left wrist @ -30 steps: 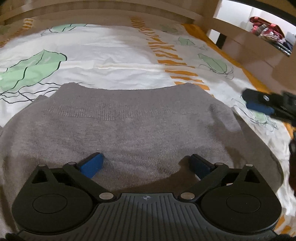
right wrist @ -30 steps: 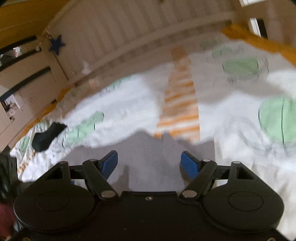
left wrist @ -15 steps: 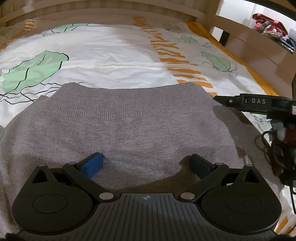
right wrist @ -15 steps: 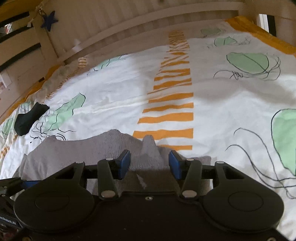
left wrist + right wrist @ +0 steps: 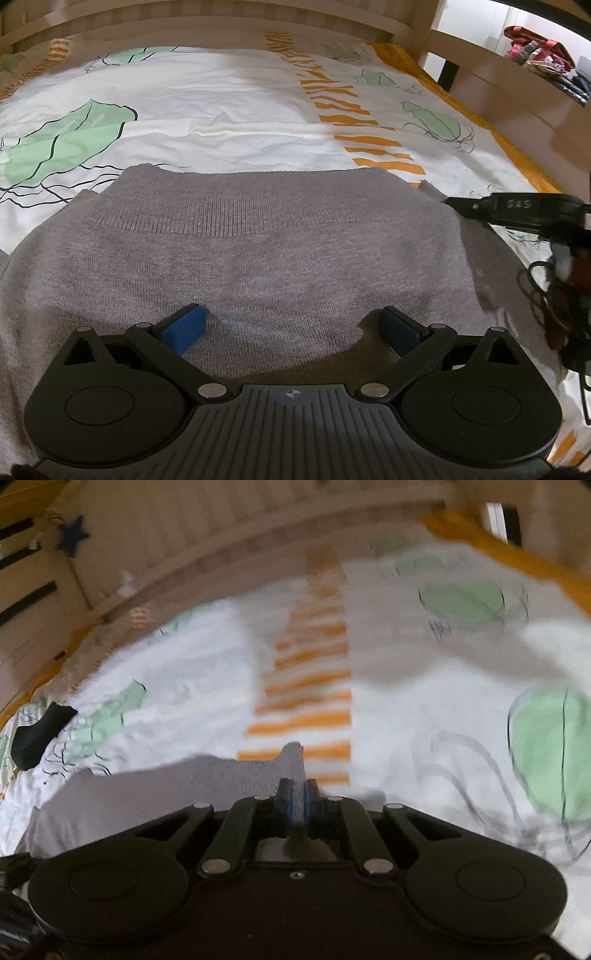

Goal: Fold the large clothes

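A grey knit sweater (image 5: 258, 240) lies flat on the bed, its ribbed hem toward the far side. My left gripper (image 5: 291, 325) rests on it, open, with both blue pads (image 5: 184, 326) wide apart on the fabric. My right gripper (image 5: 298, 797) is at the sweater's right corner; its jaws are closing tight, and a peak of grey cloth (image 5: 293, 757) sticks up between the pads. In the left wrist view the right gripper (image 5: 452, 202) reaches in from the right and touches that same corner.
The bedsheet (image 5: 229, 107) is white with green leaves and orange stripes. A wooden slatted bed frame (image 5: 229, 535) runs along the far side. A dark cloth (image 5: 37, 734) lies at the left. A shelf with clothes (image 5: 539, 55) stands at the back right.
The right gripper came in from the right and down to the sweater's corner, and its jaws went from wide apart to shut on the cloth. The left gripper stayed still.
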